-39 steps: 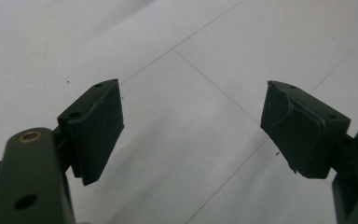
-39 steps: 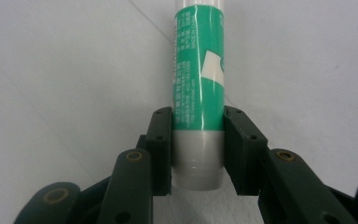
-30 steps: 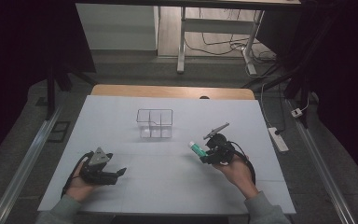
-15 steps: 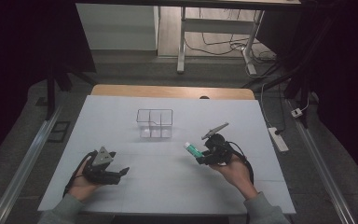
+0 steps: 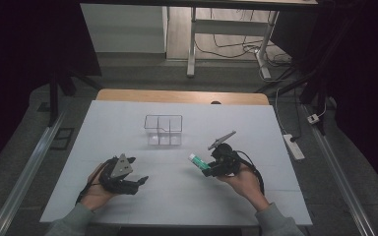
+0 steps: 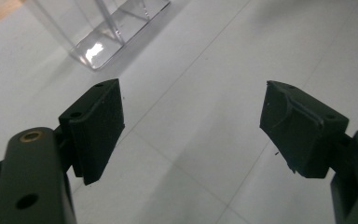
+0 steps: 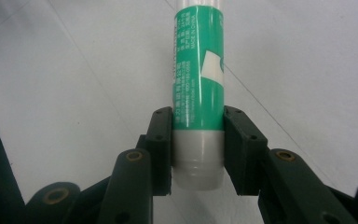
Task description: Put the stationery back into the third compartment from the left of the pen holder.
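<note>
A white table [image 5: 177, 191] takes up most of the high view, with a strip of bare wood along its far edge. On it, a little left of centre toward the far side, stands a clear box [image 5: 163, 130] split into compartments; a corner of it [image 6: 112, 28] shows at the top of the left gripper view. The left gripper [image 5: 137, 182] sits low over the near left part of the table, held in the person's left hand [image 5: 97, 189]. Its jaws stand wide apart with nothing but bare table between them, as the left gripper view shows [image 6: 191, 126]. The right gripper [image 5: 207, 168] is above the near right part, well apart from the box, in the right hand [image 5: 243, 179]. Its jaws are clamped on a tube [image 7: 199, 79], green and white, near its grey capped end; the pads [image 7: 161, 140] press both sides. In the high view the tube [image 5: 197, 160] points left and away from the hand, toward the table's middle.
</note>
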Available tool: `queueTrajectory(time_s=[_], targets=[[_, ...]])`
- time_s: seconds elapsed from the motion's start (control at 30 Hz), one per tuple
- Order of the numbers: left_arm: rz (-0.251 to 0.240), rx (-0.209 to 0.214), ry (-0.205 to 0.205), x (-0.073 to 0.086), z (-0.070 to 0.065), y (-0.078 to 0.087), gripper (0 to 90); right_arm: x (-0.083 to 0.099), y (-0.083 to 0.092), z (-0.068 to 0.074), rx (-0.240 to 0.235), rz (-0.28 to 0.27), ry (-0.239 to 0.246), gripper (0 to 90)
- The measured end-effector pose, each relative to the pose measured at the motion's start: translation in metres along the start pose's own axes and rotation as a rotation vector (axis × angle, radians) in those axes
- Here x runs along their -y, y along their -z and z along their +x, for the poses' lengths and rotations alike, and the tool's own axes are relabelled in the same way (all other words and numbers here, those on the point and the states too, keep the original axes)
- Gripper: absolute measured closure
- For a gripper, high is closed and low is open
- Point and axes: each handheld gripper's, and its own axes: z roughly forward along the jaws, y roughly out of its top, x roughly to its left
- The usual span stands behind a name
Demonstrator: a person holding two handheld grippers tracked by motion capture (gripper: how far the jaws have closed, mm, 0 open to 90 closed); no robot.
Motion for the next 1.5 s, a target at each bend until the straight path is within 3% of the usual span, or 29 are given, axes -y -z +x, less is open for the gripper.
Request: queueTrajectory(time_s=[0.33,0.57,0.87,1.13,1.5], targets=[[0.000,0.027,-0.055,-0.016,-0.008,-0.011,22.3,-0.004,-0.009,0.008,-0.025,0.019,0.031,64.7],[0.033,0.044,-0.140,-0.027,-0.018,-0.019,23.3,-0.006,-0.014,0.012,-0.045,0.028,0.048,64.7],[0.042,0.071,-0.194,-0.038,-0.025,-0.029,23.0,-0.011,-0.022,0.018,-0.081,0.050,0.069,64.7],[0.046,0.093,-0.289,-0.050,-0.037,-0.037,24.0,-0.014,-0.028,0.023,-0.110,0.070,0.091,64.7],[0.056,0.124,-0.339,-0.061,-0.043,-0.048,23.6,-0.016,-0.032,0.029,-0.145,0.085,0.121,64.7]])
